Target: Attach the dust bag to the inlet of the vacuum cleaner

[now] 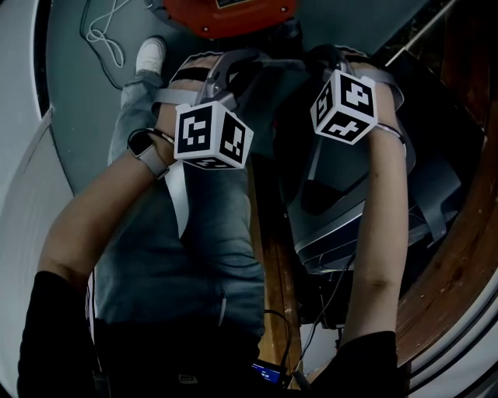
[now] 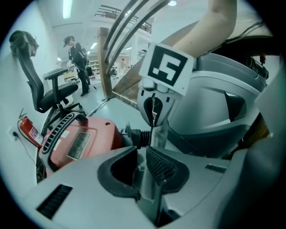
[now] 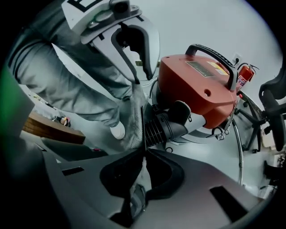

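Note:
The red vacuum cleaner (image 3: 196, 85) stands on the floor beyond both grippers, and shows too at the top of the head view (image 1: 226, 15) and in the left gripper view (image 2: 80, 143). Its black ribbed inlet (image 3: 163, 125) points toward me. A thin grey dust bag (image 3: 134, 107) hangs edge-on between the grippers, just left of the inlet. My right gripper (image 3: 143, 154) is shut on the bag's lower edge. Opposite it, my left gripper (image 2: 149, 156) is shut on the same grey sheet (image 2: 158, 129). Whether the bag touches the inlet is unclear.
The person's jeans-clad legs (image 1: 179, 249) and a white shoe (image 3: 118, 130) are beside the vacuum. A large grey moulded shell (image 1: 342, 218) lies to the right on a wooden surface. An office chair (image 2: 49, 89), a fire extinguisher (image 3: 245, 74) and a distant person (image 2: 78, 58) stand around.

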Demonstrator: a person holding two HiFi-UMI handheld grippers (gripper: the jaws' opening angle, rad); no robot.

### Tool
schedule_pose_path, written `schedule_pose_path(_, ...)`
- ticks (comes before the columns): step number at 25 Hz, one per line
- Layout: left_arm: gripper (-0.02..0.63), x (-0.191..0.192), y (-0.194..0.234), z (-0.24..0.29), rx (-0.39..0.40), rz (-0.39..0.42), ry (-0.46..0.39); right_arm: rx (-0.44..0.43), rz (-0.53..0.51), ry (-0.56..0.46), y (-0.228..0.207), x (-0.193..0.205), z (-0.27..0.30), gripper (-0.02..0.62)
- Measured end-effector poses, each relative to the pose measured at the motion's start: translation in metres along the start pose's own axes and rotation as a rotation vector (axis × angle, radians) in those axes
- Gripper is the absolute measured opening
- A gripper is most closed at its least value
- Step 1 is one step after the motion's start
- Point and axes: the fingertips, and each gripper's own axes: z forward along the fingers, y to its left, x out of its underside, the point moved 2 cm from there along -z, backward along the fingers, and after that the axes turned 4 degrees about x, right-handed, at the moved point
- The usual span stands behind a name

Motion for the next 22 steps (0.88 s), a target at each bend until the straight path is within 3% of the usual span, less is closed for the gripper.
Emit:
schedule_pose_path(4, 0.057, -0.007, 0.010, 0.000, -0.002, -0.015, 0.014, 0.016, -0.004, -0.002, 0.002, 0.000, -0.002, 0.046)
schedule_pose_path(10, 0.057, 0.002, -0.003, 0.032, 0.060, 0.062, 0.088, 0.039, -0.005, -0.003, 0.004, 0.001, -0.002, 0.045)
schedule_pose_path(22, 0.055, 0.007, -0.007, 0.045, 0.052, 0.135, 0.103, 0.052, 0.002, -0.015, 0.007, 0.001, -0.001, 0.044)
